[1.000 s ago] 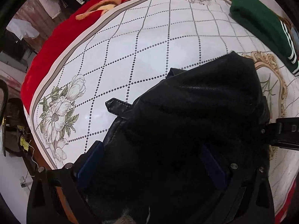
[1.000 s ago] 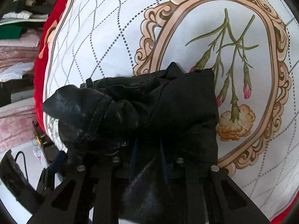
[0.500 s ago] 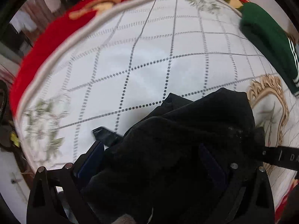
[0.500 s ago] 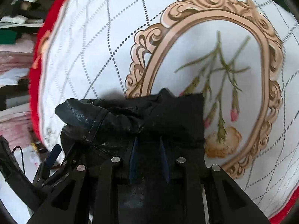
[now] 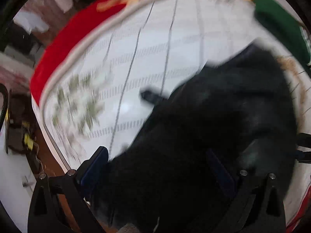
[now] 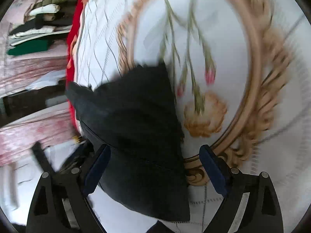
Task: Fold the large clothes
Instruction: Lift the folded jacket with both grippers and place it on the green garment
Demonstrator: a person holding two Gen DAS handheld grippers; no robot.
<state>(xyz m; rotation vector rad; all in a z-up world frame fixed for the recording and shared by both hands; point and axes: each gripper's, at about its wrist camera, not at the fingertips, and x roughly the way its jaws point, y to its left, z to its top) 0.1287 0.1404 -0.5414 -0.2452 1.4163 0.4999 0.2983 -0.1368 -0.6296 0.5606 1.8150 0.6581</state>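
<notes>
A black leather-like garment (image 5: 223,120) lies bunched on the white patterned cloth (image 5: 147,58), near its front edge. It also shows in the right wrist view (image 6: 136,120). My left gripper (image 5: 157,167) has its jaws wide apart, and the garment lies between and over them. My right gripper (image 6: 155,169) is open, jaws wide apart on either side of the garment's near edge, not pinching it. Both views are motion-blurred.
A folded green garment (image 5: 281,27) lies at the far right of the cloth. A red blanket (image 5: 64,42) borders the cloth. Stacked folded clothes (image 6: 37,29) sit on shelves to the left. A chair and floor (image 5: 17,128) lie beyond the left edge.
My right gripper was shut on the black garment and has opened wide, letting it go. Both grippers have shifted; the views are blurred. The garment now lies on the cloth.
</notes>
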